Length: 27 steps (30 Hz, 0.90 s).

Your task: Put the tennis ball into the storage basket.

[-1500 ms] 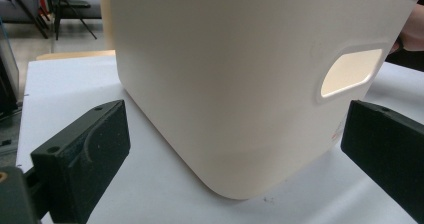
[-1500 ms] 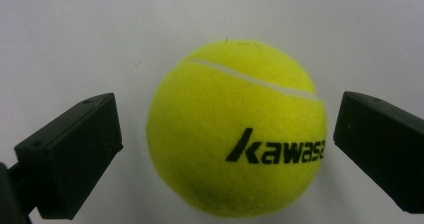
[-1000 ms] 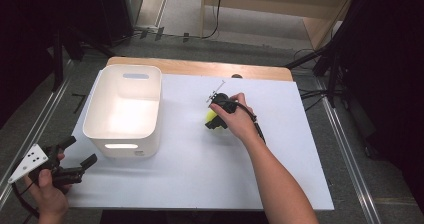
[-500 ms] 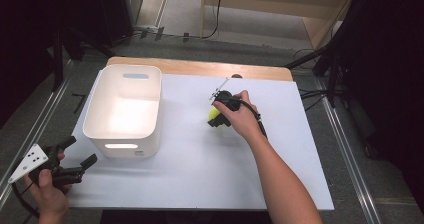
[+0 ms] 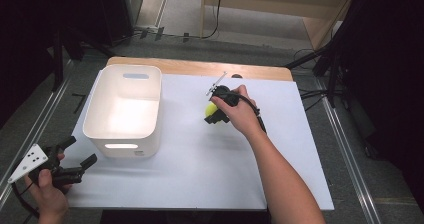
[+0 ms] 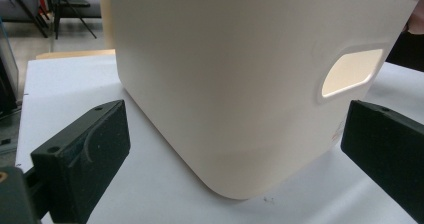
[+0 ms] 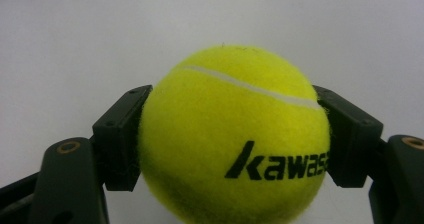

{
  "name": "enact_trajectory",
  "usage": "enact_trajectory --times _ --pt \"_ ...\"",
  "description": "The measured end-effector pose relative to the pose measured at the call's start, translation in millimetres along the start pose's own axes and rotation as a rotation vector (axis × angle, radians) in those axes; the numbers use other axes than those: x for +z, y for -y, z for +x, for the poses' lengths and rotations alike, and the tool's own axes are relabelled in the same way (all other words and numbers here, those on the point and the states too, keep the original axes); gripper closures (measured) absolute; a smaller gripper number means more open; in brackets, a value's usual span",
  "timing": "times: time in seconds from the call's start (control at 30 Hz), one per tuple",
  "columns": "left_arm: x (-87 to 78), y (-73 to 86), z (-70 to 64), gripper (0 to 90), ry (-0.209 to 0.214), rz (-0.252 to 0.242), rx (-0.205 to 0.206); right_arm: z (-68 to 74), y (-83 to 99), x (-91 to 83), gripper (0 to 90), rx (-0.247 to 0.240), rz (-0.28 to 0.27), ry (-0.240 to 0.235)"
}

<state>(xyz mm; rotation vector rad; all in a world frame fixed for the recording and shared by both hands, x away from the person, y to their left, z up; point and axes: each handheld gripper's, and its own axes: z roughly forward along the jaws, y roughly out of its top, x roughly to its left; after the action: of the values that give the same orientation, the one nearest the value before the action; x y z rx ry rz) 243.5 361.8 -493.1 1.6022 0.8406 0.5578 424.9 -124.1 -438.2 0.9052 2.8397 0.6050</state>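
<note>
Ball gripped, bin still waiting.

The right tool (image 5: 216,115) pinches a yellow tennis ball (image 7: 234,136) on the table (image 5: 200,174), right of the empty white bin (image 5: 124,134); the carry remains. The left tool (image 5: 75,161) sits spread near the bin's front corner.

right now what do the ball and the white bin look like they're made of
Tennis ball: fuzzy yellow felt, a white seam and black lettering, clamped in the right hand-held gripper. White bin: probably moulded plastic, smooth and matte, with rounded corners and a cut-out handle glowing slightly.
</note>
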Motion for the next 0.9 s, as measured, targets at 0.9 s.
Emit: enact_trajectory --times 0.9 --pt "-1.9 0.3 0.7 0.0 0.009 -0.013 -0.008 8.5 -24.1 -21.2 23.6 -0.057 -0.049 -0.036"
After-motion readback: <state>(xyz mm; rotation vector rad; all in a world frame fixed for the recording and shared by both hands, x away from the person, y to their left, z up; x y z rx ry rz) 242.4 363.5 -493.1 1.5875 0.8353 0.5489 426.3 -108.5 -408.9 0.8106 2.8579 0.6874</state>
